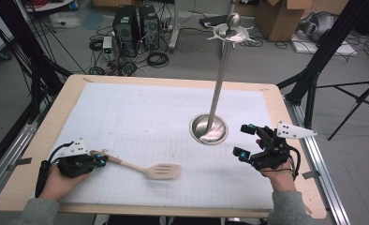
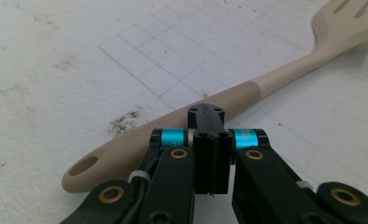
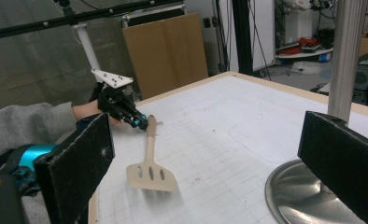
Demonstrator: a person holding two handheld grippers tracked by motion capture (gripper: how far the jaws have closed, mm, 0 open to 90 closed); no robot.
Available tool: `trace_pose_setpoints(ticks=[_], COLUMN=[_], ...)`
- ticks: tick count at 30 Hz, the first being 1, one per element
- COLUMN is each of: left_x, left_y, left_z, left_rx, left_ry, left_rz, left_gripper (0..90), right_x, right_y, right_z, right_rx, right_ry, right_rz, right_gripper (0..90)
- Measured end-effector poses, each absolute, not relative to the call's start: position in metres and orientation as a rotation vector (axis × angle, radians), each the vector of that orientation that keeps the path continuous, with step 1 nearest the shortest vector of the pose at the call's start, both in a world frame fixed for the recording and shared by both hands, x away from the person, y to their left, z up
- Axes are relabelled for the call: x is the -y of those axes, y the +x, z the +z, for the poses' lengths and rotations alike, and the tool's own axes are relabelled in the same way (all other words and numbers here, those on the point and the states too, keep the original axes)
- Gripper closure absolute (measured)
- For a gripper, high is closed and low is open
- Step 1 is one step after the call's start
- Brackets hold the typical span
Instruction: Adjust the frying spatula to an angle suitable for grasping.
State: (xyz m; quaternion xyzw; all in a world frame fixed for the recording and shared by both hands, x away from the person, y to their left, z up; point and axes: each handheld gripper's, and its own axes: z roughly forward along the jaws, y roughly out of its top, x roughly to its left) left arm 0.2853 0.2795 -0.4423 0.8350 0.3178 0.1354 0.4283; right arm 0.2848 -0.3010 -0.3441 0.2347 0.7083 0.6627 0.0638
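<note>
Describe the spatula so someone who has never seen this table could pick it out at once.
On the white gridded mat covering the wooden table, look at the near left part, by the left gripper. The beige slotted spatula lies flat there, its handle end at the gripper's shut jaws. Unlike the shiny metal stand rising from its round base to the right, it is matte, pale and low.

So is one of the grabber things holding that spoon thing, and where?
Yes, the left gripper pinches the slotted spatula on its handle, near the end with the hole. The right gripper is open, holding nothing.

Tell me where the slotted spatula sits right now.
In the high view the slotted spatula lies on the white mat at front left, its handle end at the shut left claw, its head pointing toward the metal stand's base.
</note>
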Motion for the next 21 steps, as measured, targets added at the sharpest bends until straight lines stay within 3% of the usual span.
trace_pose_setpoints(ticks=[21], left_x=[-0.269], left_y=[0.315], left_z=[-0.441], left_rx=[-0.84], left_ry=[2.081], left_rz=[0.373], left_gripper=[90.0], right_x=[0.301], right_y=[0.282], right_z=[-0.347], right_rx=[-2.152], right_ry=[0.725], right_rz=[1.978], right_gripper=[2.5])
